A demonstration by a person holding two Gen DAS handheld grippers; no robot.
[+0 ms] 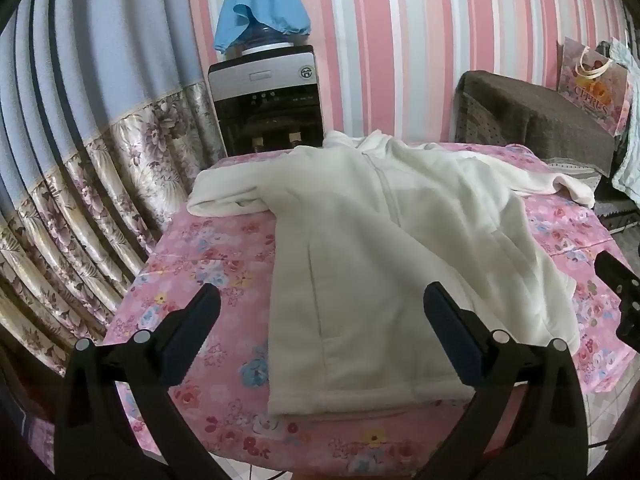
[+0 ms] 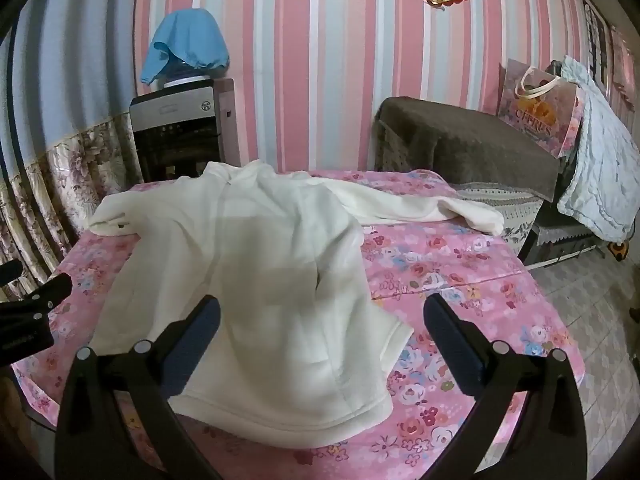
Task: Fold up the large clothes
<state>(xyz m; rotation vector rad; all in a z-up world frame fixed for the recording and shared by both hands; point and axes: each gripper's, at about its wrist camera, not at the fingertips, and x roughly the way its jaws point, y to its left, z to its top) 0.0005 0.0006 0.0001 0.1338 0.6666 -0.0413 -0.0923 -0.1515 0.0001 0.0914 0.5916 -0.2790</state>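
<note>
A cream-white fleece jacket lies spread on a table with a pink flowered cloth, hem toward me, collar at the far end, one sleeve out to each side. My left gripper hovers open above the jacket's near left hem, nothing between its fingers. In the right wrist view the jacket fills the table's left half. My right gripper hangs open above the near right hem, holding nothing. Each gripper shows at the other view's edge: the right one, the left one.
A water dispenser under a blue cover stands behind the table by a striped wall. Flowered curtains hang at left. A brown-covered sofa with a gift bag and a pale blanket is at right. Tiled floor lies beyond the table's right edge.
</note>
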